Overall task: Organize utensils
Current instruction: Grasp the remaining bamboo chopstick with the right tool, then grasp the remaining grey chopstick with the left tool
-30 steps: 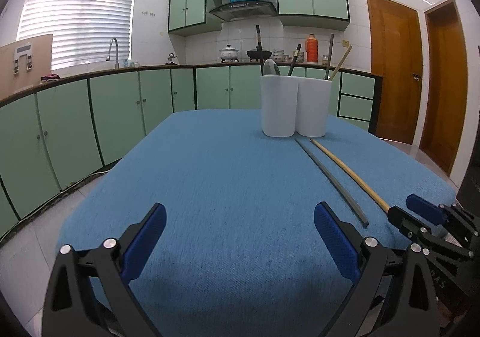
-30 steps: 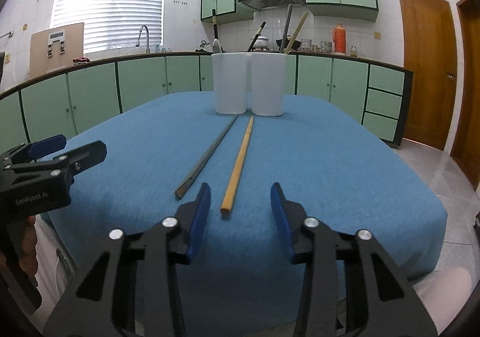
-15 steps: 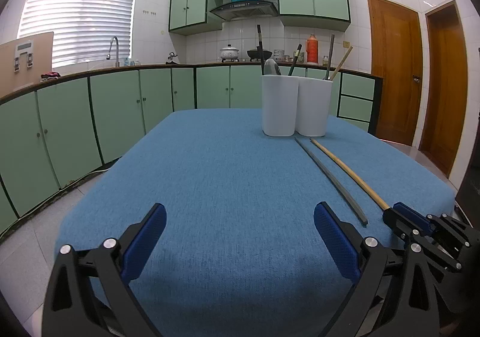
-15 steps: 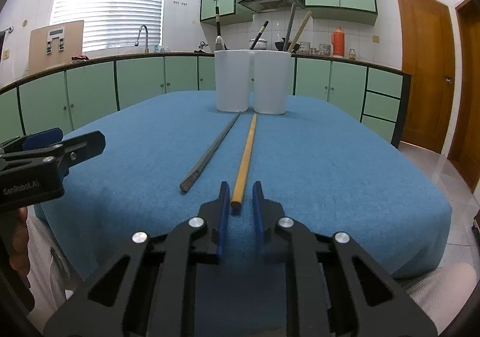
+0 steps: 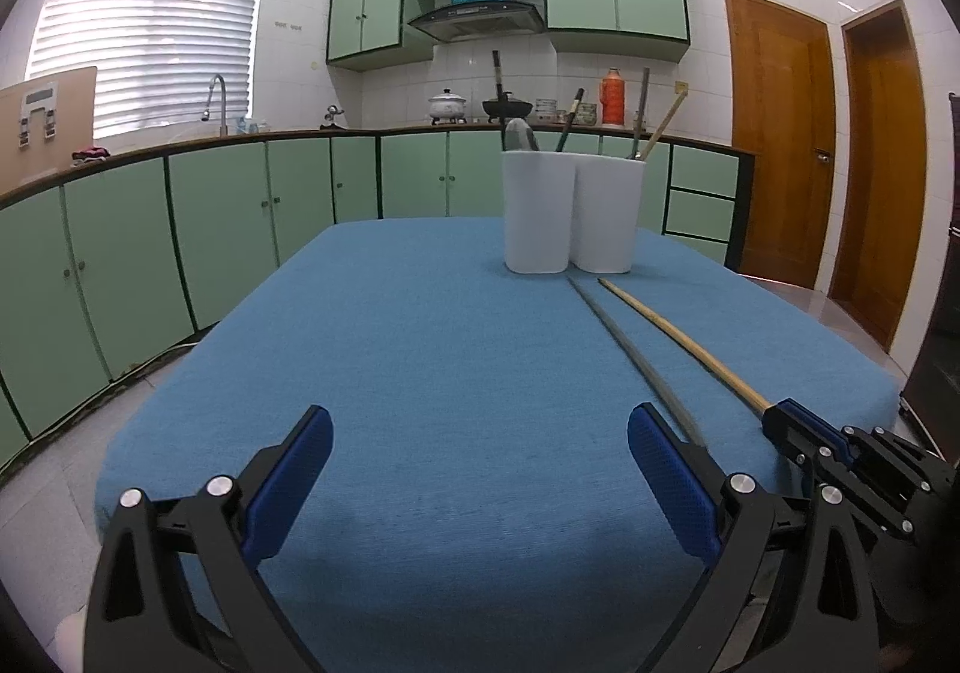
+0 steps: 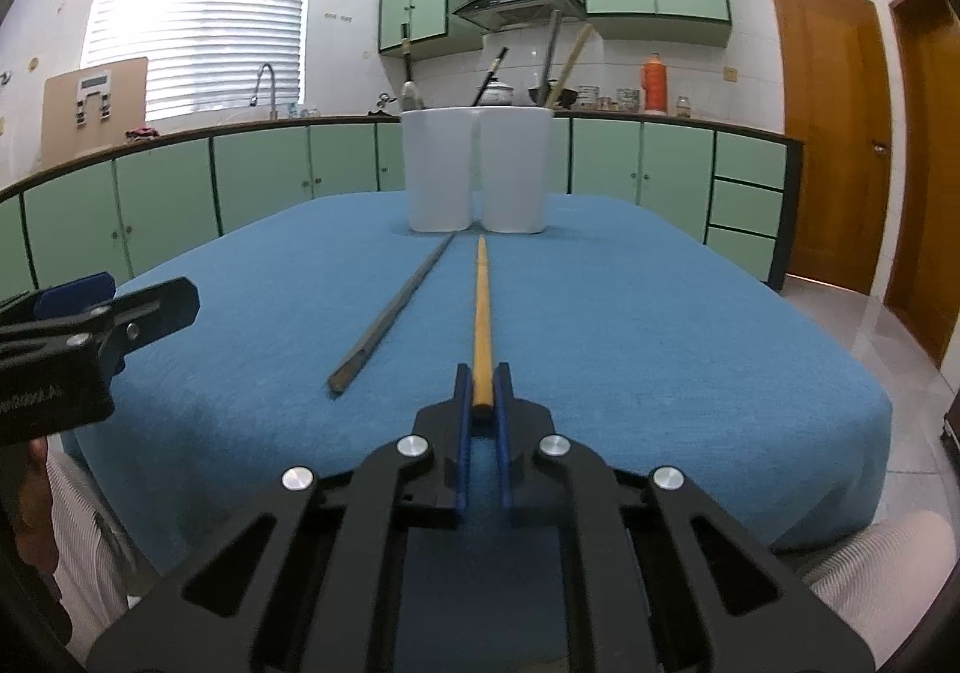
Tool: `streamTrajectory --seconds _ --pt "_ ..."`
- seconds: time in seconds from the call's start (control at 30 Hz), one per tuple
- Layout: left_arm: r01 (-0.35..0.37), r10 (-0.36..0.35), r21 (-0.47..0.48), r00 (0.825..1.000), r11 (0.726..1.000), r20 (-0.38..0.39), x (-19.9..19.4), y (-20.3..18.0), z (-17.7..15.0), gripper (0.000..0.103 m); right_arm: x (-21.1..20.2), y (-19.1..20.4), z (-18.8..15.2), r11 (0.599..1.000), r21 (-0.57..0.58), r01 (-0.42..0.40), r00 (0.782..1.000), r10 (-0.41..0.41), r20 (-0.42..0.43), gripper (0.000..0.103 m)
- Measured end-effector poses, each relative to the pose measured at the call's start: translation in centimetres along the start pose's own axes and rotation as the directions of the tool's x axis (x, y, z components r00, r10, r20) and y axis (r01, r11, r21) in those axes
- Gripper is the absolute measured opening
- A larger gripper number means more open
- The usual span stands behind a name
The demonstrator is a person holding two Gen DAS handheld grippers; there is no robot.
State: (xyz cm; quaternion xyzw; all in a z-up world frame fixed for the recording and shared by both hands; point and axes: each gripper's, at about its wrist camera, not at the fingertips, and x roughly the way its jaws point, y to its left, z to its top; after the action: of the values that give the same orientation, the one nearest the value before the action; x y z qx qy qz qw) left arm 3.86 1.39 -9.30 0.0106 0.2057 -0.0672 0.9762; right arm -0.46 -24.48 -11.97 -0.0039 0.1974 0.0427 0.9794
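Blue cloth-covered table fills centre frame, wide bare stretch on its left half, edges dropping to floor left and right. Two white plastic utensil holders stand touching at far centre, utensils inside. Grey metal chopstick lies just left of wooden chopstick. Right gripper clamped tight on wooden chopstick's near end. Left gripper spread wide, holding nothing, lower frame.

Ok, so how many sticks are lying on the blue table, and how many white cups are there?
Wooden sticks lying on the table: 1
Grey sticks lying on the table: 1
White cups: 2
Total: 4
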Motion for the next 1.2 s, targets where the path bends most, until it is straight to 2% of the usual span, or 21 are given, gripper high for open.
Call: streamTrajectory --seconds 0.3,0.6,0.67,0.8,1.03,1.2 --pt "0.063 -0.063 0.022 0.998 0.998 -0.025 0.9 -3.0 0.0 0.094 -1.2 -3.0 0.2 0.998 0.056 0.042 0.999 -0.044 0.026 0.006" --pt "0.124 -0.120 0.049 0.990 0.991 -0.076 2.6 -6.3 -0.5 0.065 -1.9 -5.1 0.2 0.995 0.090 0.042 0.998 -0.046 0.042 0.006" --pt "0.130 -0.126 0.042 0.988 0.991 -0.088 3.0 -6.7 -0.6 0.061 -2.0 -5.3 0.2 0.995 0.093 0.039 0.998 -0.043 0.043 0.006" --pt "0.129 -0.125 0.037 0.988 0.991 -0.093 3.3 -7.2 -0.8 0.052 -2.1 -5.9 0.2 0.994 0.100 0.035 0.998 -0.040 0.048 0.006" --pt "0.121 -0.119 0.027 0.989 0.992 -0.086 3.4 -8.1 -0.9 0.030 -2.3 -6.2 0.0 0.993 0.110 0.031 0.998 -0.037 0.050 0.006" --pt "0.113 -0.110 0.039 0.991 0.993 -0.075 3.3 -8.6 -1.1 0.021 -2.4 -6.7 0.1 0.993 0.116 0.028 0.998 -0.035 0.056 0.006"
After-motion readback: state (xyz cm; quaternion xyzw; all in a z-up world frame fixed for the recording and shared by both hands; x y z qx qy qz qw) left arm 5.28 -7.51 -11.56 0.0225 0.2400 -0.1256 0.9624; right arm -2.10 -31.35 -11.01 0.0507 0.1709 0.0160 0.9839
